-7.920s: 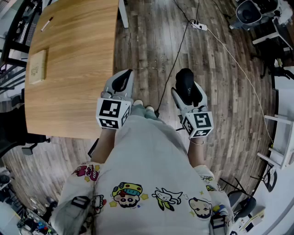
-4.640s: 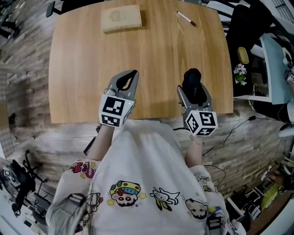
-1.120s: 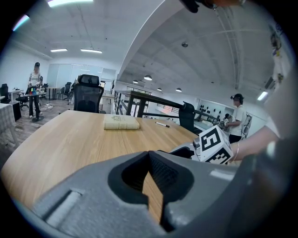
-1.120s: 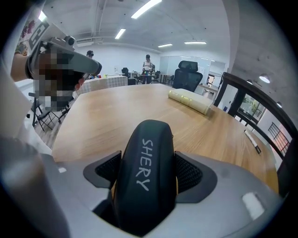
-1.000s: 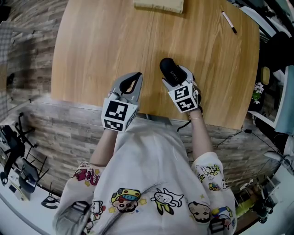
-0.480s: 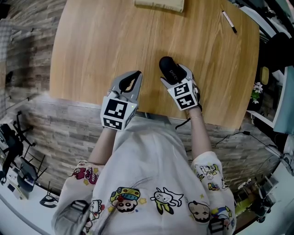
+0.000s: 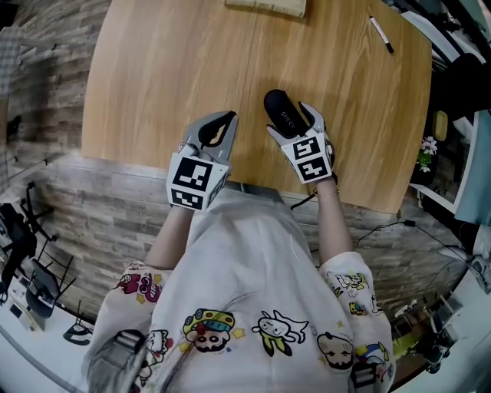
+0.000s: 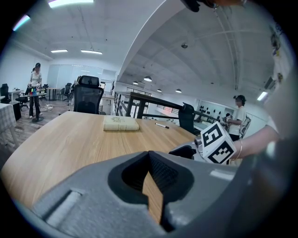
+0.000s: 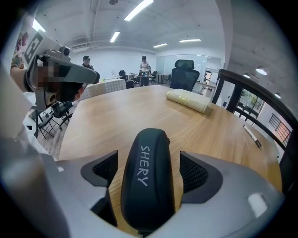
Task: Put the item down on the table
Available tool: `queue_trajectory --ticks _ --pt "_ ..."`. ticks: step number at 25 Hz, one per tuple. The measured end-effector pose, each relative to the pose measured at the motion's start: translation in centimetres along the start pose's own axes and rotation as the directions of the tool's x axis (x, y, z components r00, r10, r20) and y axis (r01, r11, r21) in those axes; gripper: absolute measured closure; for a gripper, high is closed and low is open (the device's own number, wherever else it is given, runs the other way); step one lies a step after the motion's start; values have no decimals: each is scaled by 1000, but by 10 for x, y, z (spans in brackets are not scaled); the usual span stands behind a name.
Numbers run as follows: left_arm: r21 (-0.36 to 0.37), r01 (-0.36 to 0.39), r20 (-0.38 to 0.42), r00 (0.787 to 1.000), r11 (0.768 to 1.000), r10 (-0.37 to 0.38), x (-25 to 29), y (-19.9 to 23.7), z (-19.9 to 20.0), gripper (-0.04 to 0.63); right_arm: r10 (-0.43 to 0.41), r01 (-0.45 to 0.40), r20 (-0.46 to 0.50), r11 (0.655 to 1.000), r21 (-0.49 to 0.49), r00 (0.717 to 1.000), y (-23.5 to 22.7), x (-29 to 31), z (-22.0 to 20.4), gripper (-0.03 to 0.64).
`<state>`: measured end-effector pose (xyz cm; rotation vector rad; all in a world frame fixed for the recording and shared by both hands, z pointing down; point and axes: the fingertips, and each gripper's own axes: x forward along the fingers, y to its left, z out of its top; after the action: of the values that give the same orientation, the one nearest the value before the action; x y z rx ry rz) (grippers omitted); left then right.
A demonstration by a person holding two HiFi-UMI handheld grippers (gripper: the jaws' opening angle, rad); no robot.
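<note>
A black hard case [image 7: 281,119] marked "SHERY" lies on the wooden table [image 7: 169,69], near its front edge. My right gripper [image 7: 292,124] straddles the case [image 9: 148,172]. Its jaws are opening, and a gap of table shows on each side between the pads [image 9: 194,173] and the case. My left gripper [image 7: 228,117] hovers to the left of the case over the table edge. It is shut with nothing in it, its tips meeting in the left gripper view [image 8: 151,157].
A beige book-like block [image 7: 265,7] lies at the table's far side, and a pen [image 7: 381,34] at the far right. Office chairs [image 8: 88,97] and standing people [image 8: 35,88] are behind the table. Brick-patterned floor borders the front edge.
The right gripper's jaws have spread apart from the black case, which now rests on the table. Both grippers shifted slightly away from me.
</note>
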<state>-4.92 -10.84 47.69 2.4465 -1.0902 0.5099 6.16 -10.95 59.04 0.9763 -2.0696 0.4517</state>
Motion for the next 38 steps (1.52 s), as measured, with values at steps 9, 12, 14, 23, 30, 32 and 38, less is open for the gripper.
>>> queue_trajectory --ticks 9,12,14,23,30,32,38 --pt "21 0 28 1000 1000 -1 -2 -7 14 595 -21 20 39 1000 15 999 -4 -22 7 202" --pt "29 -3 44 999 1000 2 -5 -7 21 595 -13 12 48 1000 21 999 -5 -28 10 204" --pt "39 -7 57 998 999 5 -6 -8 25 595 -15 14 64 1000 24 998 -8 -34 13 207" --pt "69 -8 105 994 998 1 -10 -16 51 595 -107 91 190 992 89 976 -31 -81 36 245" --pt "106 15 135 990 994 -29 -7 -25 70 595 -183 159 307 982 100 934 -47 -131 64 310" --pt "115 23 136 990 993 -39 -6 -29 73 595 -215 191 355 976 101 910 -51 -148 72 360" --pt "137 49 151 986 989 -70 -6 -43 84 595 -289 221 491 956 193 822 -60 -196 86 456"
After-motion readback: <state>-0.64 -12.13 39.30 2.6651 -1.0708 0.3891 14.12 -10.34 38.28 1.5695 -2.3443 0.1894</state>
